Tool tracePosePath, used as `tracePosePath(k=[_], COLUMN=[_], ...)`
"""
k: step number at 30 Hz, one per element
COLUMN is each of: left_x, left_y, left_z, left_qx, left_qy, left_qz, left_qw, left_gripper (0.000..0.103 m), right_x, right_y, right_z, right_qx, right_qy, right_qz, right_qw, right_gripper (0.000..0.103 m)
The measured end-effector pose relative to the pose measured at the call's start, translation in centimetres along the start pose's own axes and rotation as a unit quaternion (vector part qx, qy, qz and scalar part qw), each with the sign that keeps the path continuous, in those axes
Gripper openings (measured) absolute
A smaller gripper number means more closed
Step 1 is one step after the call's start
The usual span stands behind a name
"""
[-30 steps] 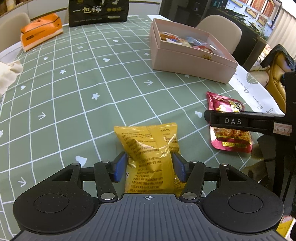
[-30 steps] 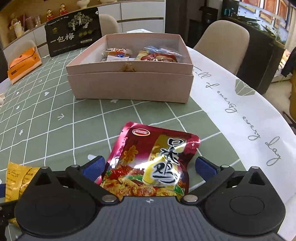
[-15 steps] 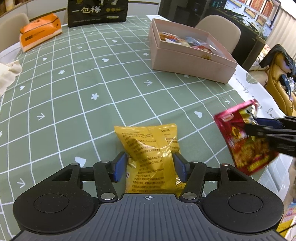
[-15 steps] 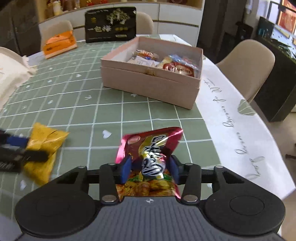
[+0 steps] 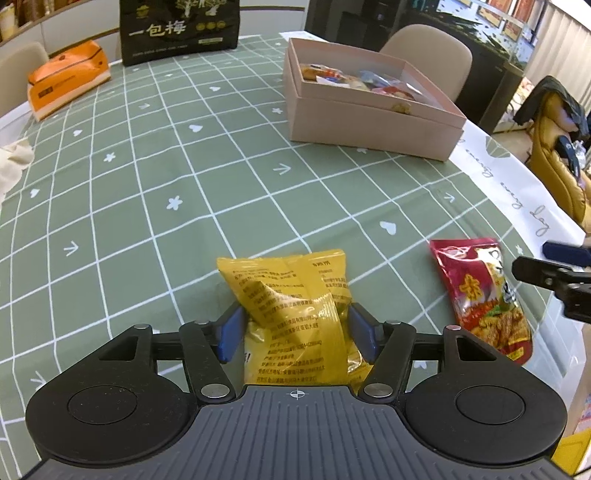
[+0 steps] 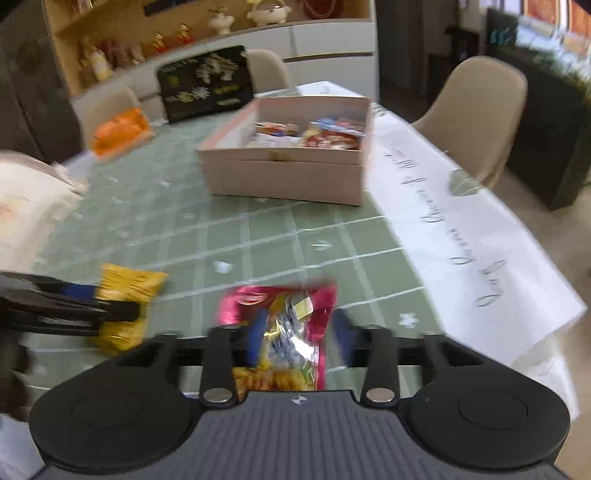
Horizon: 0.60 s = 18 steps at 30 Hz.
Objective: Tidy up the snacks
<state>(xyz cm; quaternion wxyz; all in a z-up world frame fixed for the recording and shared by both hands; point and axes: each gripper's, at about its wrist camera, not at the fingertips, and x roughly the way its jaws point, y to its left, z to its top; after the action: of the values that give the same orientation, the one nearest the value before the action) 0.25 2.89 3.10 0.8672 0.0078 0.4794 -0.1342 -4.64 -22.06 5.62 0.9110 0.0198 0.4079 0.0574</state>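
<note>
A yellow snack packet [image 5: 291,295] lies on the green checked tablecloth between the blue pads of my left gripper [image 5: 297,336]. The pads still touch its crumpled sides while the jaws are opening. A red snack packet [image 6: 288,325], blurred, hangs between the pads of my right gripper [image 6: 299,341]. Those jaws are opening too, and the right pad stands off the packet's edge. In the left wrist view the red packet [image 5: 480,295] sits near the table's right edge, just left of the right gripper [image 5: 550,266]. The pink box [image 5: 369,125] holds several wrapped snacks at the far right.
An orange carton [image 5: 66,83] and a black gift bag [image 5: 181,29] stand at the table's far side. A white cloth [image 5: 11,166] lies at the left edge. Beige chairs [image 6: 480,122] stand around the table, and a white lettered border [image 6: 461,229] runs along its right edge.
My right gripper closed on the red packet, lifted it off the cloth and drew back, then its jaws spread apart. The left pads have widened slightly around the yellow packet.
</note>
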Motion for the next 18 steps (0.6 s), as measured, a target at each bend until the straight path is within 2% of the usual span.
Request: tracePosePath(k=[2, 4, 7, 11, 13, 16, 18], left_x=[-0.1, -0.1, -0.1, -0.1, -0.1, -0.1, -0.2], left_y=[0.0, 0.0, -0.1, -0.2, -0.2, -0.1, 0.0], left_z=[-0.1, -0.2, -0.2, -0.3, -0.3, -0.4, -0.4], left_qx=[0.0, -0.001, 0.0, 0.002, 0.003, 0.001, 0.001], left_qy=[-0.001, -0.002, -0.003, -0.006, -0.006, -0.007, -0.008], left_qz=[-0.001, 0.0, 0.002, 0.005, 0.004, 0.001, -0.001], left_qw=[1.0, 1.0, 1.0, 1.0, 1.0, 1.0, 1.0], left_gripper=[0.066, 0.066, 0.066, 0.067, 0.067, 0.067, 0.067], right_x=[-0.1, -0.2, 0.4, 2.3, 3.2, 4.3, 4.2], right_y=[0.7, 1.1, 1.4, 2.5, 3.5, 5.1, 5.3], right_z=[-0.5, -0.8, -1.3, -1.6, -1.6, -2.0, -2.7], right_qx=[-0.017, -0.014, 0.03, 0.089, 0.085, 0.046, 0.039], right_qy=[-0.014, -0.012, 0.003, 0.006, 0.001, 0.007, -0.008], right_qz=[-0.037, -0.019, 0.009, -0.001, -0.028, -0.066, -0.069], right_qw=[0.999, 1.0, 1.0, 0.996, 0.996, 0.997, 0.997], right_gripper=[0.069, 0.07, 0.073, 0.076, 0.078, 0.084, 0.091])
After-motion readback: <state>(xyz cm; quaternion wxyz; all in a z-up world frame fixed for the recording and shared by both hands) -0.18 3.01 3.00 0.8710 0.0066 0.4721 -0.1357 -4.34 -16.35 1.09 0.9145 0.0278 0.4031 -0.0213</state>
